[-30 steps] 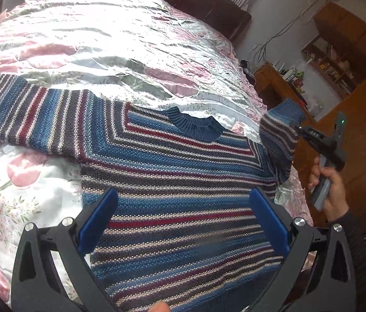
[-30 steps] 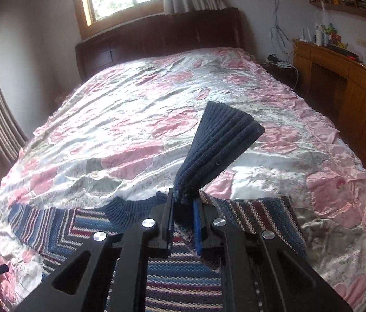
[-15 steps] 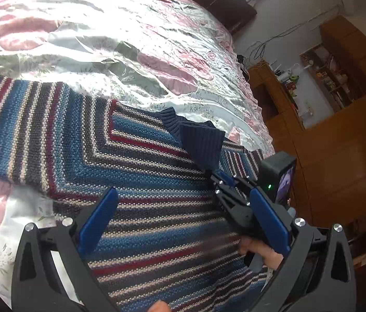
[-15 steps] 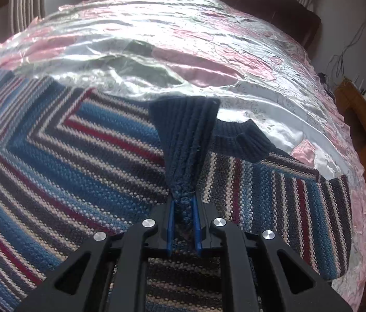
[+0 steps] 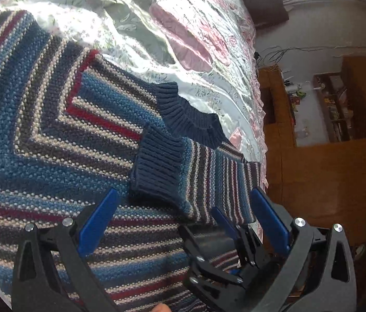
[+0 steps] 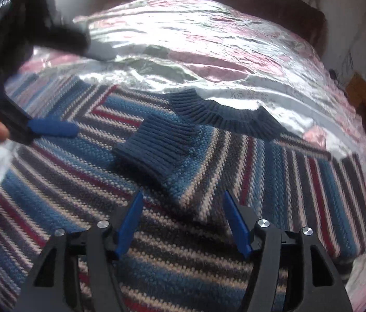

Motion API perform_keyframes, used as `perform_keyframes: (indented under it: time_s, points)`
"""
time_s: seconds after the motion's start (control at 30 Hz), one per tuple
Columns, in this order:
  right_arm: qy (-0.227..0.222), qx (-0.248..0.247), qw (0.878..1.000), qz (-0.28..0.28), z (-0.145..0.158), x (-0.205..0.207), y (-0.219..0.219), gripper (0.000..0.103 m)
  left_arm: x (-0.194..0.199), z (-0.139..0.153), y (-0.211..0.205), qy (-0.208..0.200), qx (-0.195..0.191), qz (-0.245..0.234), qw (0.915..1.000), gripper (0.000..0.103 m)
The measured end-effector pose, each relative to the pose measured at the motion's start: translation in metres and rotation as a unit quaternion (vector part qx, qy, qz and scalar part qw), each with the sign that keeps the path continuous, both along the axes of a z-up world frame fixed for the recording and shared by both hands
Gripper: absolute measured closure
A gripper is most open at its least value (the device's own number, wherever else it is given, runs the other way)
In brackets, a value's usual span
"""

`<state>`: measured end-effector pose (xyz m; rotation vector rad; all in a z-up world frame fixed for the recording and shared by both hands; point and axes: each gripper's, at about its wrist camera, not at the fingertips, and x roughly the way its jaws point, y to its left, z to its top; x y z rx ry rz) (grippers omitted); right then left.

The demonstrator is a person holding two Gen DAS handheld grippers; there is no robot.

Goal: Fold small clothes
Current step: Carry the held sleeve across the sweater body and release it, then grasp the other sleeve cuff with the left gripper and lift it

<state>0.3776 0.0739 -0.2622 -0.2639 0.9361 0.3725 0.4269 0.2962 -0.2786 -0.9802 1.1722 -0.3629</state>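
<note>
Sleeve (image 6: 157, 150) folded across sweater (image 6: 53, 182) (claws spread), bedspread (image 6: 209, 39)

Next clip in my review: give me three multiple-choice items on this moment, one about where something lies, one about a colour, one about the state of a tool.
1. Where does the folded sleeve's cuff lie?
A. On the sweater's chest, just below the collar
B. Off the edge of the bed
C. On the wooden cabinet

2. What colour is the sweater's collar?
A. White
B. Dark blue
C. Red

3. How does the right tool stand?
A. Shut on the cuff
B. Shut on the bedspread
C. Open, holding nothing

Answers:
1 A: the cuff rests on the striped sweater, near the collar.
2 B: the ribbed collar is dark blue.
3 C: its blue fingers stand apart, short of the cuff.
</note>
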Motion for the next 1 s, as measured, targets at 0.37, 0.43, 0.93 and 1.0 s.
perform_keyframes:
  time_s: [0.37, 0.43, 0.93, 1.0]
  points:
    - [0.033, 0.297, 0.950, -0.089, 0.003, -0.105, -0.057, 0.033, 0.031, -0.050, -0.036, 0.093, 0.025, 0.010, 0.9953, 0.003]
    - [0.017, 0.316, 0.944, -0.096, 0.002, -0.116, -0.060, 0.030, 0.040, -0.053, -0.039, 0.104, 0.028, 0.013, 0.9941, 0.003]
    - [0.019, 0.341, 0.939, -0.042, -0.013, -0.139, -0.039, 0.029, 0.078, -0.007, -0.066, 0.080, 0.253, -0.073, 0.9614, 0.097]
    - [0.021, 0.343, 0.938, -0.044, -0.015, -0.139, -0.041, 0.029, 0.077, -0.002, -0.061, 0.067, 0.262, -0.080, 0.9593, 0.097]
